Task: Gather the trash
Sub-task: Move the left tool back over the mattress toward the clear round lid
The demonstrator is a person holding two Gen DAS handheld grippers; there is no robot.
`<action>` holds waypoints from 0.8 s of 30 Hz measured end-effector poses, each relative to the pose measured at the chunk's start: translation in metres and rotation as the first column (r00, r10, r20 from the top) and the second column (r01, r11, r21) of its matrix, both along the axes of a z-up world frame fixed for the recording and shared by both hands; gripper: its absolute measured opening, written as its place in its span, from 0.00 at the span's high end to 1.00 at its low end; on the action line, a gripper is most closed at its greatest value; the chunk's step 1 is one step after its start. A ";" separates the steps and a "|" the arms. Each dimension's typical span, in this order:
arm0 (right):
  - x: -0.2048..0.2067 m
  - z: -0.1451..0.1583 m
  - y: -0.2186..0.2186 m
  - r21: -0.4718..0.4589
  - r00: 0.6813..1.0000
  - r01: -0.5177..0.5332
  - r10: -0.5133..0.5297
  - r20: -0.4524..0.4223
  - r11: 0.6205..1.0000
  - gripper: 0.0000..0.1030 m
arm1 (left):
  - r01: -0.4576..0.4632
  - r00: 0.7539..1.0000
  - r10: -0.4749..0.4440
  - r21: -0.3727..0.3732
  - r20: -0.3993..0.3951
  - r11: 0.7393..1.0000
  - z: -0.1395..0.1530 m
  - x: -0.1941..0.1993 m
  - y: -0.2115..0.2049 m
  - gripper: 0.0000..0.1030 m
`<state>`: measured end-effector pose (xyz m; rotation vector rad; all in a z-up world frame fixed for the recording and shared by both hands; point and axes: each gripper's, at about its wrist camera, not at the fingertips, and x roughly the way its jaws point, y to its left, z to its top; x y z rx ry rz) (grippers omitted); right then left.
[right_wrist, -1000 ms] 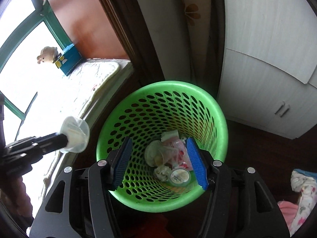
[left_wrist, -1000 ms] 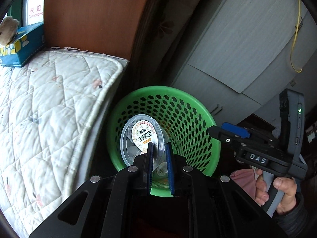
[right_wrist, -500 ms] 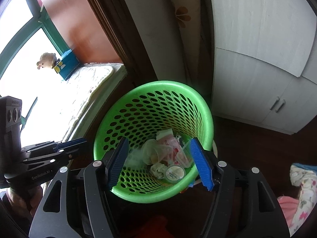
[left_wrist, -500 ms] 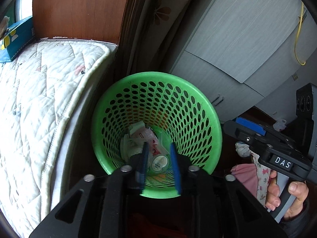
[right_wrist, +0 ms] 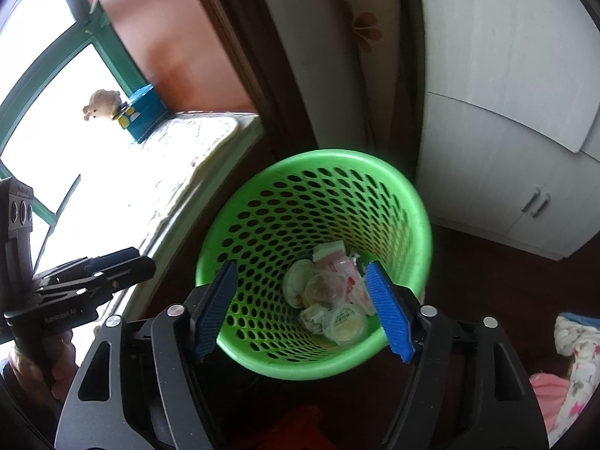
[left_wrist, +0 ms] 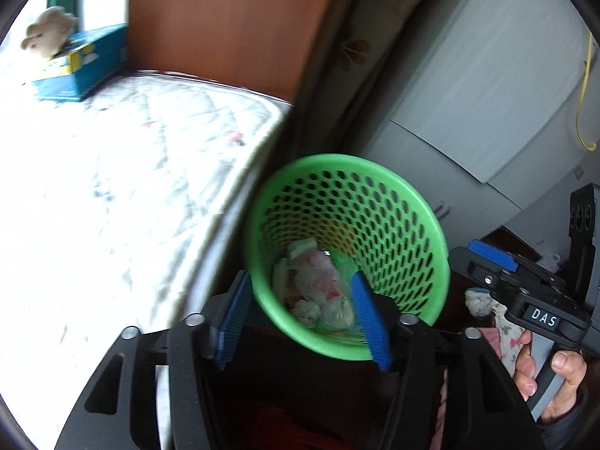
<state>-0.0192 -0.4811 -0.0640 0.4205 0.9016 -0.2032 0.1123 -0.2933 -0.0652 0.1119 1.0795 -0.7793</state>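
A green perforated waste basket (left_wrist: pixel 412 202) (right_wrist: pixel 262 202) stands on the dark floor beside the bed. Its bottom holds clear plastic cups with printed lids (right_wrist: pixel 345 324), crumpled tissue (right_wrist: pixel 313 315) and wrappers (left_wrist: pixel 318 277). My left gripper (left_wrist: pixel 300 322) is open and empty above the basket's near rim. My right gripper (right_wrist: pixel 302 309) is open and empty over the basket. The right gripper also shows at the right edge of the left wrist view (left_wrist: pixel 487 258). The left gripper shows at the left of the right wrist view (right_wrist: pixel 123 262).
A white quilted mattress (left_wrist: pixel 93 187) lies left of the basket. A blue tissue box (left_wrist: pixel 82 63) with a plush toy (left_wrist: pixel 48 33) sits at its far end. White cabinet doors (right_wrist: pixel 506 172) stand behind. Floral cloth (right_wrist: pixel 573 356) lies on the floor at right.
One second ago my left gripper was shut on a clear lidded cup over the basket. It opened, the cup now lies in the basket, and the gripper has drawn back with jaws wide.
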 end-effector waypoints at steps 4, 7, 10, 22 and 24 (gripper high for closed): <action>0.010 0.003 0.016 0.000 0.999 -0.040 0.040 0.004 0.999 0.27 | -0.068 0.997 0.068 0.010 0.024 0.998 0.007 0.008 0.028 0.37; 0.019 0.005 0.029 0.003 0.997 -0.073 0.073 0.004 0.997 0.27 | -0.125 0.991 0.124 0.009 0.042 0.992 0.011 0.014 0.051 0.34; 0.030 0.006 0.046 0.006 0.994 -0.112 0.112 0.001 0.994 0.27 | -0.194 0.978 0.192 0.020 0.080 0.981 0.016 0.021 0.076 0.23; 0.073 0.009 0.116 0.007 0.966 -0.257 0.257 0.002 0.966 0.27 | -0.423 0.900 0.408 0.074 0.155 0.903 0.014 0.064 0.187 0.10; 0.080 0.010 0.128 0.005 0.960 -0.281 0.281 0.001 0.960 0.27 | -0.457 0.883 0.438 0.095 0.169 0.885 0.012 0.071 0.207 0.09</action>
